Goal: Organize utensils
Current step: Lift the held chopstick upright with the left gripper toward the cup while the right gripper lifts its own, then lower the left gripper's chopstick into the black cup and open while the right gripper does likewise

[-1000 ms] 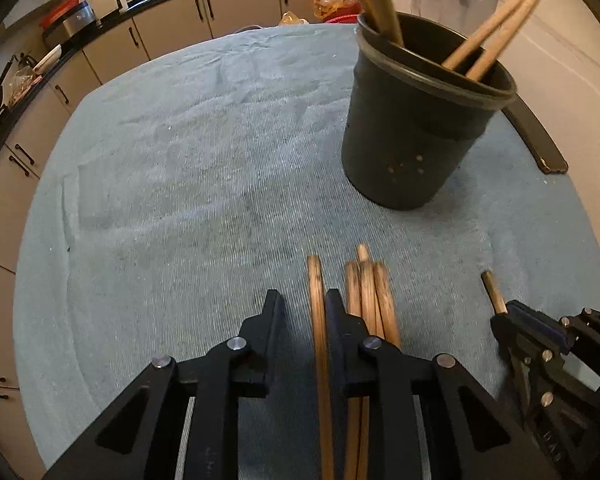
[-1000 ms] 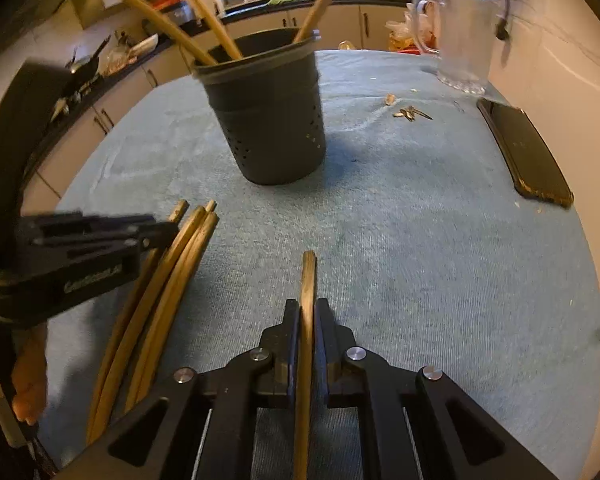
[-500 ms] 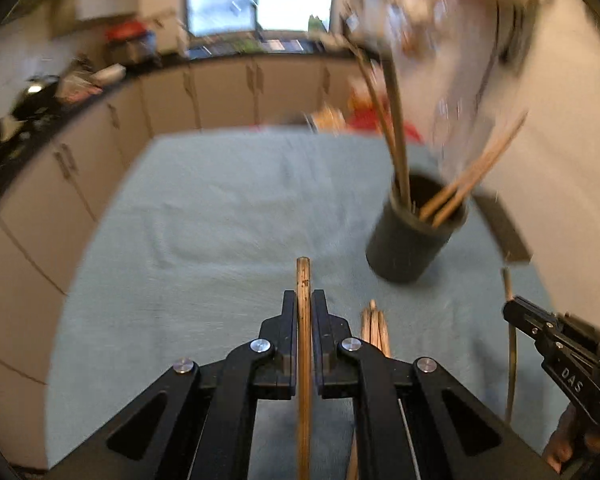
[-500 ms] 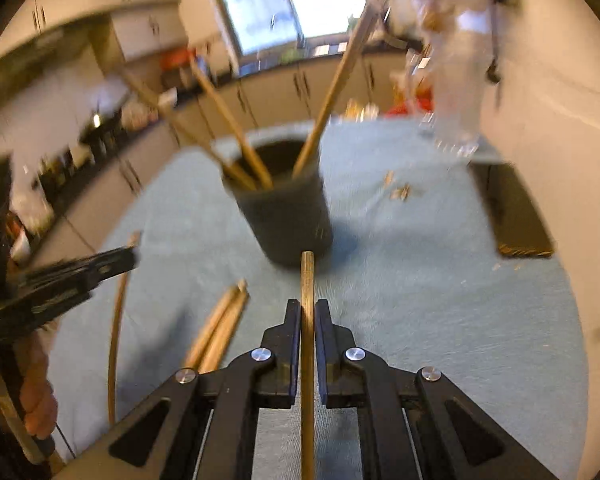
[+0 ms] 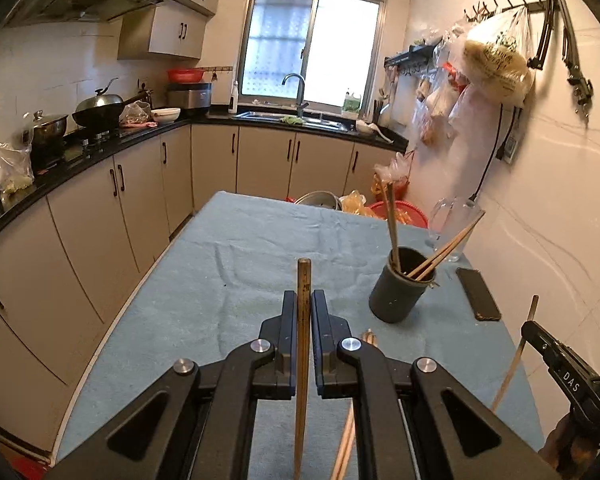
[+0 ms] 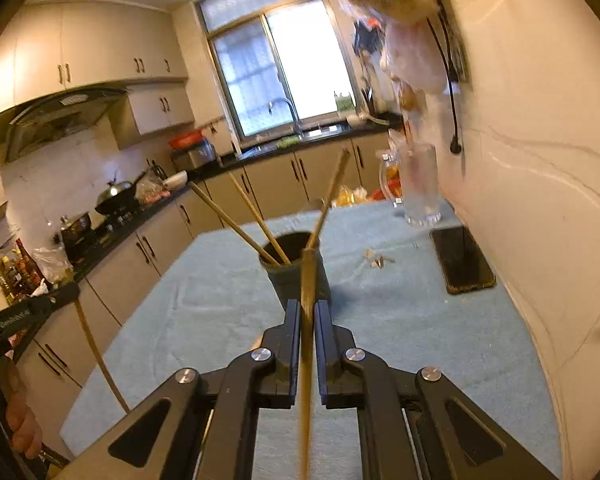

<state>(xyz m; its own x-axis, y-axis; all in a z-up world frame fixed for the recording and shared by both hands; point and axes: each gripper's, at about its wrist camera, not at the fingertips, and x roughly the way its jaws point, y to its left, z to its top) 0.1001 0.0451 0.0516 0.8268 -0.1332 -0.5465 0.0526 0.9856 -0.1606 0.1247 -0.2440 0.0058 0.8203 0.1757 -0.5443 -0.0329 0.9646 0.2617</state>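
The left gripper point(image 5: 304, 312) is closed on one chopstick point(image 5: 302, 360), which lies along the gap between the jaws with its blunt end sticking out in front; this way the stick points where the gripper points, so I think it can be aimed into the holder. The right gripper point(image 6: 307, 320) clamps a second chopstick point(image 6: 306, 360) in the same manner, and its tip lines up with the holder point(image 6: 296, 276) just behind it. Below the left gripper a few loose chopsticks point(image 5: 346, 444) lie on the towel point(image 5: 228, 280), not yet collected. Farther on, the dark holder stands upright on the towel with several sticks point(image 6: 236, 224) leaning out of it, so the sorting looks partly done. Beside it, near the wall, lie a phone point(image 6: 462, 260) and a glass jug point(image 6: 418, 188).
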